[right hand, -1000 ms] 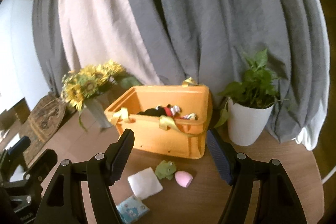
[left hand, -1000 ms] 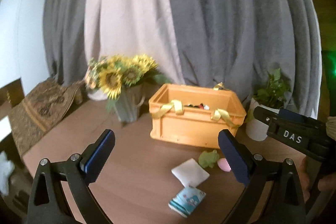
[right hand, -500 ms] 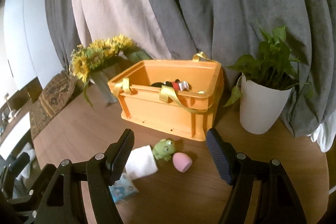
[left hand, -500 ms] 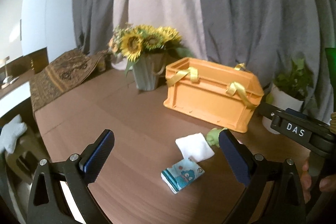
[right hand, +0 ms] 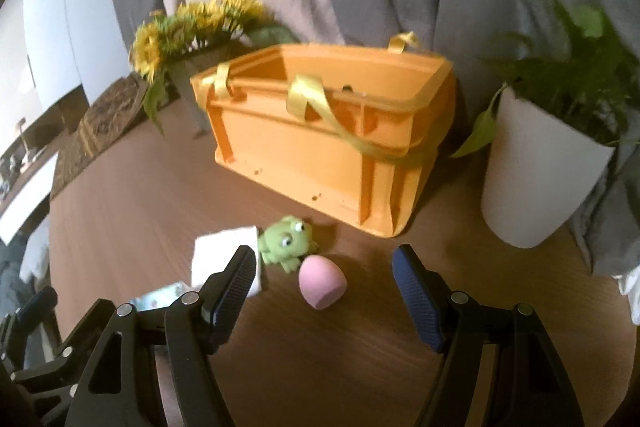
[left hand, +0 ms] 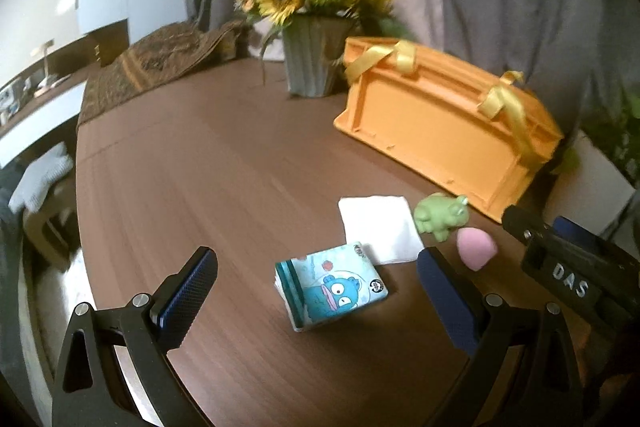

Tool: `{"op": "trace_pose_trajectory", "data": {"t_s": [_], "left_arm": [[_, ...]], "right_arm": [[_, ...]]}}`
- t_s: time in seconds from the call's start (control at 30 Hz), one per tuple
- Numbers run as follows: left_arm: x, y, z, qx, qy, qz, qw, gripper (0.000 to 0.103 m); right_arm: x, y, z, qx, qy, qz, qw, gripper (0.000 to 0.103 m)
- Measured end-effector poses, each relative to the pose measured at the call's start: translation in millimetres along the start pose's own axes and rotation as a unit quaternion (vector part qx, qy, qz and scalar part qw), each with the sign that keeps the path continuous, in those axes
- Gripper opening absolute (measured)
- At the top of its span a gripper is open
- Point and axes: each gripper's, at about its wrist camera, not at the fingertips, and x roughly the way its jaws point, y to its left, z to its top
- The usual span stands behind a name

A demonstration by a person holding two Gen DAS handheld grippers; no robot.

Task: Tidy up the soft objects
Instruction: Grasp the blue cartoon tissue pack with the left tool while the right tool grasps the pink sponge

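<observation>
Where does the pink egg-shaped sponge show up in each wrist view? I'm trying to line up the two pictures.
Left wrist: the pink sponge lies low and right of centre, just beyond the right fingertip of the left tool.
Right wrist: it lies low, near centre, between the open fingers of the right tool.
Shared landmark: the green frog toy beside it, before the orange crate.

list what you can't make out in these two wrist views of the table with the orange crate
- Inside of the orange plastic crate: the left wrist view sees only its outer wall; in the right wrist view the near wall hides the contents.
- Blue cartoon-print packet: in the right wrist view, mostly behind the right gripper finger.
- White folded cloth: right view shows only part.
- Sunflowers: motion-blurred.
</observation>
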Motion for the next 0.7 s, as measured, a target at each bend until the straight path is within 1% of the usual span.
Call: {"op": "trace_pose_trajectory", "data": {"t_s": [0.07, 0.23, 0.33, 0.5, 0.63, 0.7], "left_arm": [[13.1, -6.2, -3.6, -0.003, 0.020, 0.013, 0.9997, 0.102], [31.3, -11.0, -13.1, -0.016, 0.047, 0.035, 0.9981, 0.102], [38.2, -13.7, -16.2, -0.018, 0.055, 0.045, 0.9973, 0.102], [49.6, -17.3, -18.6, -0.022, 0.068, 0.063, 0.9955, 0.102], [56.8, -17.0, -21.2, -0.031, 0.077, 0.065, 0.9944, 0.102], [60.5, -17.0, -21.5, -0.027, 0.082, 0.065, 0.9941, 0.101]], "right_arm": [[9.5, -3.4, -2.0, -0.008, 0.008, 0.008, 1.000, 0.072], [33.4, -10.2, -7.0, -0.015, 0.032, 0.025, 0.999, 0.072], [47.0, -12.1, -10.2, -0.016, 0.049, 0.040, 0.998, 0.072], [60.8, -10.7, -13.9, -0.031, 0.062, 0.046, 0.997, 0.071], [69.0, -9.6, -14.9, -0.036, 0.066, 0.052, 0.996, 0.071], [73.5, -9.6, -15.6, -0.038, 0.070, 0.055, 0.995, 0.068]]}}
